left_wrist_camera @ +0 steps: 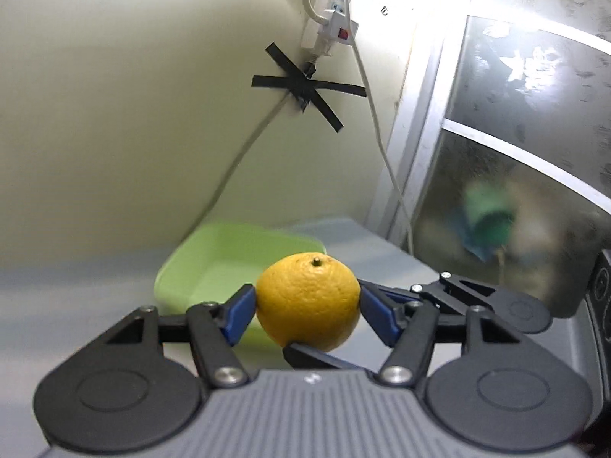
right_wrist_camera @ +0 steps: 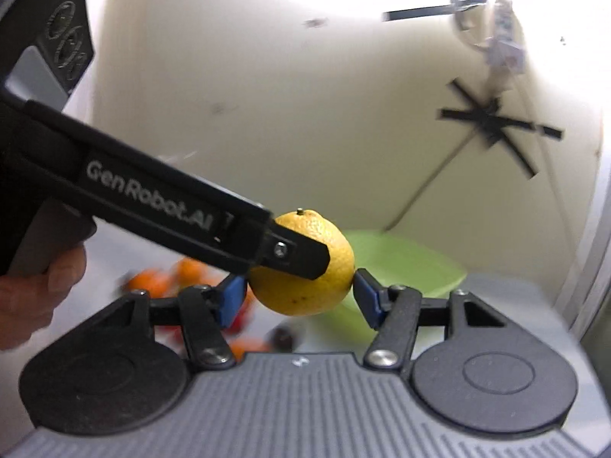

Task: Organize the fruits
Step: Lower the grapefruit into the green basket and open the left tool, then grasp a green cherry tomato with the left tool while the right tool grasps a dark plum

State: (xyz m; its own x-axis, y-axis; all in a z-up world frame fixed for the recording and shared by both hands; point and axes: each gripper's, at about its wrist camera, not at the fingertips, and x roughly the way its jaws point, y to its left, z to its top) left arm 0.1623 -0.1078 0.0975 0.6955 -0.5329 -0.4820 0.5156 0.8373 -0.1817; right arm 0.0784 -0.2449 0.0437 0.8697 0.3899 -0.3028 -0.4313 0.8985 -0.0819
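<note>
A yellow citrus fruit (left_wrist_camera: 305, 297) with a small stem nub on top is held in the air over the grey table. My left gripper (left_wrist_camera: 307, 301) is shut on it, with a blue pad pressing on each side. In the right wrist view the same fruit (right_wrist_camera: 305, 294) sits between the blue pads of my right gripper (right_wrist_camera: 299, 290), and both pads touch it. The left gripper's black finger (right_wrist_camera: 301, 255) crosses its upper left side. A black right-gripper finger (left_wrist_camera: 309, 357) shows under the fruit. A light green tub (left_wrist_camera: 214, 263) stands behind it by the wall.
Several blurred orange (right_wrist_camera: 152, 280), red (right_wrist_camera: 240, 320) and dark (right_wrist_camera: 282, 337) fruits lie on the table below left. A person's hand (right_wrist_camera: 38, 286) holds the left gripper. Taped cables and a power strip (left_wrist_camera: 332, 26) hang on the wall. A window frame (left_wrist_camera: 420, 145) stands right.
</note>
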